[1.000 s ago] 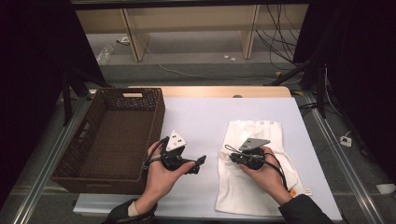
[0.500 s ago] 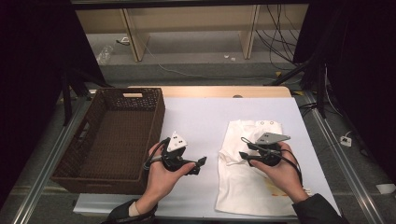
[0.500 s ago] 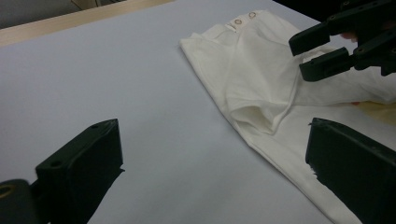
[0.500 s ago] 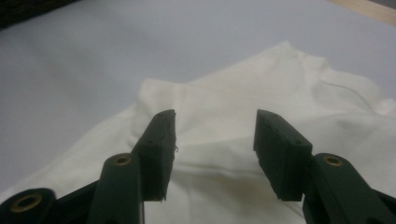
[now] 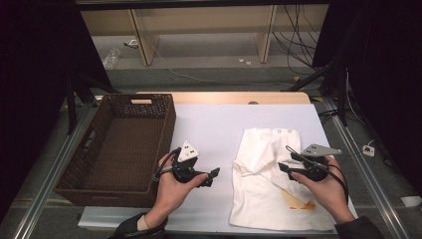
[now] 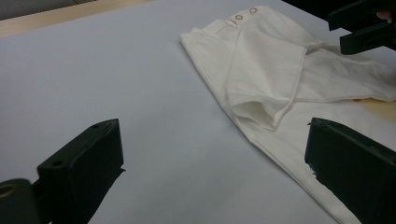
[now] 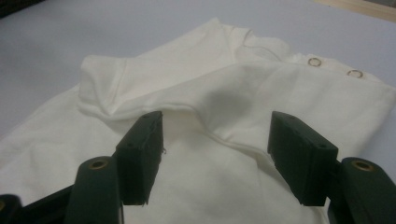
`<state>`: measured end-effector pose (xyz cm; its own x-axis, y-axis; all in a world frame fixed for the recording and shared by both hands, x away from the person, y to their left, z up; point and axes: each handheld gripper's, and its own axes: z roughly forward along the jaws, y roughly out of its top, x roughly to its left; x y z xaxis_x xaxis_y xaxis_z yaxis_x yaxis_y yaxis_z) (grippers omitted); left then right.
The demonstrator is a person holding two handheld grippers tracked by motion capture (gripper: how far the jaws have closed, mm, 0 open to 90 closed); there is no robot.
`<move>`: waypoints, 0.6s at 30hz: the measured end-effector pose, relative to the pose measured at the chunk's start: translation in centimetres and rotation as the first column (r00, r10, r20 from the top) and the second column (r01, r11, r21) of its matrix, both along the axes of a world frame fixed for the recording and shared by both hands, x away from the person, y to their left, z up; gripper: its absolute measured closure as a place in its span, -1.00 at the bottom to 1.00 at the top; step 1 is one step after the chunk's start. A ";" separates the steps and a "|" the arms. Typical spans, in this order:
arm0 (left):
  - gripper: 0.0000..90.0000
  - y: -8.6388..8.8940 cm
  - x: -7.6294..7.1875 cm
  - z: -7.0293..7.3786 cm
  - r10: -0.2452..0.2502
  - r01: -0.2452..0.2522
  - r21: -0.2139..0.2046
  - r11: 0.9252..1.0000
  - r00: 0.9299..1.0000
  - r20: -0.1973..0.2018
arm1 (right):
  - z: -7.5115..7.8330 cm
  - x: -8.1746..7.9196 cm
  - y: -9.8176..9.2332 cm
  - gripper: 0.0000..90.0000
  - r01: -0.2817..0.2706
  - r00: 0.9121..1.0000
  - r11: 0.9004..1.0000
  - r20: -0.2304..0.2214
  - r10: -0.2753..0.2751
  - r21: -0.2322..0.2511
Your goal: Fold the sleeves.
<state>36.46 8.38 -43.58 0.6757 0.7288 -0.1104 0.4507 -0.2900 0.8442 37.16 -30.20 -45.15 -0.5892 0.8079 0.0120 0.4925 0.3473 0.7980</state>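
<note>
A white garment [image 5: 271, 174] with two snaps at its collar and an orange print lies flat on the right of the white table, one sleeve folded across it. My right gripper [image 5: 284, 164] hovers over the garment's right part, pointing left. In the right gripper view its jaws [image 7: 217, 135] stand wide apart above the folded sleeve [image 7: 140, 84]; they have just been opening, and no cloth is pinched between them. My left gripper [image 5: 211, 177] rests at table centre, left of the garment [image 6: 266, 70]. It is open [image 6: 215, 154] with only bare table between its jaws. The right gripper [image 6: 362, 23] shows beyond.
A brown wicker basket [image 5: 164, 149] stands at the table's left, close beside the left hand. The table's wooden back edge [image 5: 224, 97] runs behind the white sheet [image 5: 214, 124]. Shelves and cables lie on the floor beyond.
The right gripper has moved to the right across the garment and opened its jaws, leaving the cloth lying on the table. The left hand has stayed where it was.
</note>
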 end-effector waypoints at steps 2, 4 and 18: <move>-0.91 0.0 0.0 0.0 -0.001 0.001 0.000 1.000 1.000 -0.001 | 0.1 -0.2 -0.3 -0.24 0.001 1.000 1.000 0.001 -0.001 0.009; -0.91 0.1 0.0 -0.1 -0.001 0.001 -0.001 1.000 1.000 -0.004 | 0.2 -0.4 -0.5 -0.27 0.003 1.000 1.000 -0.006 -0.003 0.022; -0.90 0.3 0.2 -0.4 -0.008 0.008 -0.011 1.000 1.000 -0.013 | 0.4 -1.1 -1.9 -0.41 0.056 0.998 0.998 0.004 -0.056 0.041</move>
<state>36.67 8.64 -43.93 0.6802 0.7219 -0.1272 0.4592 -0.2844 0.8416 36.08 -32.13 -44.72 -0.5433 0.8384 0.0429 0.5059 0.2862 0.8137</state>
